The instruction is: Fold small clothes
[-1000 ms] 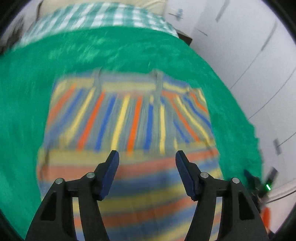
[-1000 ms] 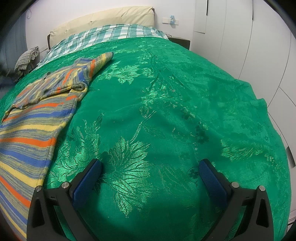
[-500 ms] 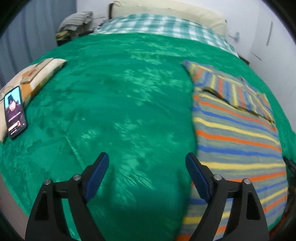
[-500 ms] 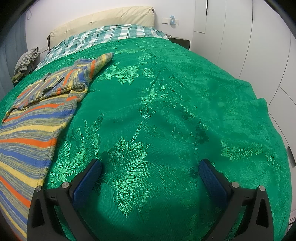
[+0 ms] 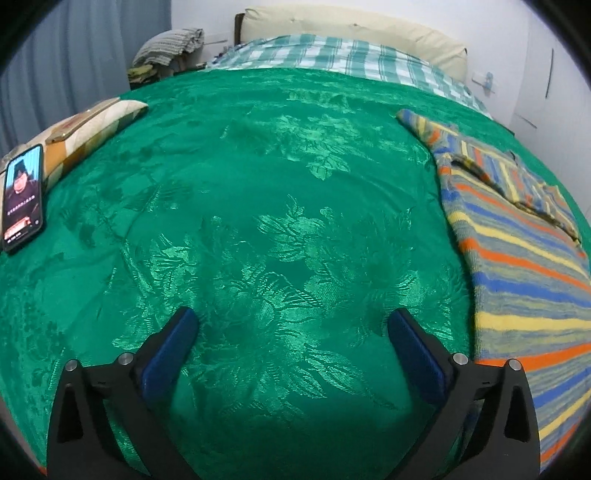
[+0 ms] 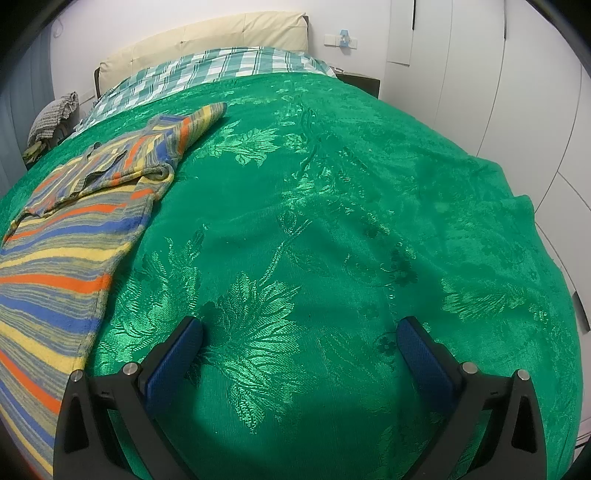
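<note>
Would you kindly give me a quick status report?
Left gripper just opened, empty; right gripper open. Striped garment partly folded, flat on bedspread. Nothing obstructing.

A green floral bedspread (image 5: 280,206) covered the bed, with a checked sheet (image 5: 332,55) and cream headboard (image 5: 351,27) at its head end. A lit phone (image 5: 23,197) lay at the bed's left edge, beside a patterned pillow (image 5: 88,127). White wardrobe doors (image 6: 480,74) stood past the right edge
</note>
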Demonstrator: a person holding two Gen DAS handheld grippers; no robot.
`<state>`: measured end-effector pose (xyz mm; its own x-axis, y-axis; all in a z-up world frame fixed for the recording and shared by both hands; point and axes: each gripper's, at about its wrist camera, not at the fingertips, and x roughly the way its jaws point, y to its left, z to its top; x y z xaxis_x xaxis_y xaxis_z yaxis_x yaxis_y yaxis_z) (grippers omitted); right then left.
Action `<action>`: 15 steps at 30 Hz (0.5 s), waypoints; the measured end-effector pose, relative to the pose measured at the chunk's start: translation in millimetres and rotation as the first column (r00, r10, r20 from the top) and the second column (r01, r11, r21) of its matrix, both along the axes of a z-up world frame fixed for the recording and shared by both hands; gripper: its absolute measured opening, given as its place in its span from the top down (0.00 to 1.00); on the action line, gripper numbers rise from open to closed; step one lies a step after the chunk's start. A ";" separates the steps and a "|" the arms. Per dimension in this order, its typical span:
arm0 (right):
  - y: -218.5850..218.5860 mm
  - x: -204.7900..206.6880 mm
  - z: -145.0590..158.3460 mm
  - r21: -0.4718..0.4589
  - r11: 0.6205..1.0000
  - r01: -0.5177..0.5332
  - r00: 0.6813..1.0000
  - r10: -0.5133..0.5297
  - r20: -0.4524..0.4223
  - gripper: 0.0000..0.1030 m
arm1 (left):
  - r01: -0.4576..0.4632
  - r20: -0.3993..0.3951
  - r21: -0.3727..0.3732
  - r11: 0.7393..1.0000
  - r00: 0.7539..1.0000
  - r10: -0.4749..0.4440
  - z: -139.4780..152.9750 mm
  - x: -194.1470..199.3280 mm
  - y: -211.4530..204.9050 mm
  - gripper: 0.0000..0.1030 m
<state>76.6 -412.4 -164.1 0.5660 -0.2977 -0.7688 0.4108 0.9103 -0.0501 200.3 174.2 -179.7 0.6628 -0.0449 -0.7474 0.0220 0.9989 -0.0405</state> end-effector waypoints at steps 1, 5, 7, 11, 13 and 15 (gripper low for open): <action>0.2 0.1 0.0 0.000 1.000 0.000 1.000 0.000 0.000 0.00 | -0.001 0.001 0.002 1.000 1.000 0.001 0.7 -0.6 -1.9 0.00; 0.1 0.0 0.0 0.001 1.000 0.000 1.000 0.000 0.001 0.00 | -0.004 0.007 0.011 1.000 1.000 0.004 -0.1 -1.0 -3.6 0.00; 0.8 0.2 -0.1 0.001 1.000 -0.001 1.000 0.001 0.001 0.00 | -0.005 0.009 0.013 1.000 1.000 0.005 -0.8 -1.2 -4.4 0.00; 0.6 0.2 -0.2 0.002 1.000 -0.001 1.000 0.001 0.001 0.00 | -0.006 0.011 0.013 1.000 1.000 0.005 -1.4 -1.9 -4.7 0.00; 1.0 0.3 0.1 0.002 1.000 -0.001 1.000 0.001 0.001 0.00 | -0.005 0.009 0.012 1.000 1.000 0.005 -1.5 -1.8 -4.7 0.00; 1.0 0.5 0.0 0.002 1.000 -0.001 1.000 0.001 0.001 0.00 | -0.005 0.009 0.010 1.000 1.000 0.005 -1.1 -2.6 -4.9 0.00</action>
<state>77.2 -411.4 -164.1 0.5675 -0.2955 -0.7686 0.4099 0.9109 -0.0476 197.8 169.4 -180.7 0.6700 -0.0341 -0.7416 0.0173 0.9994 -0.0304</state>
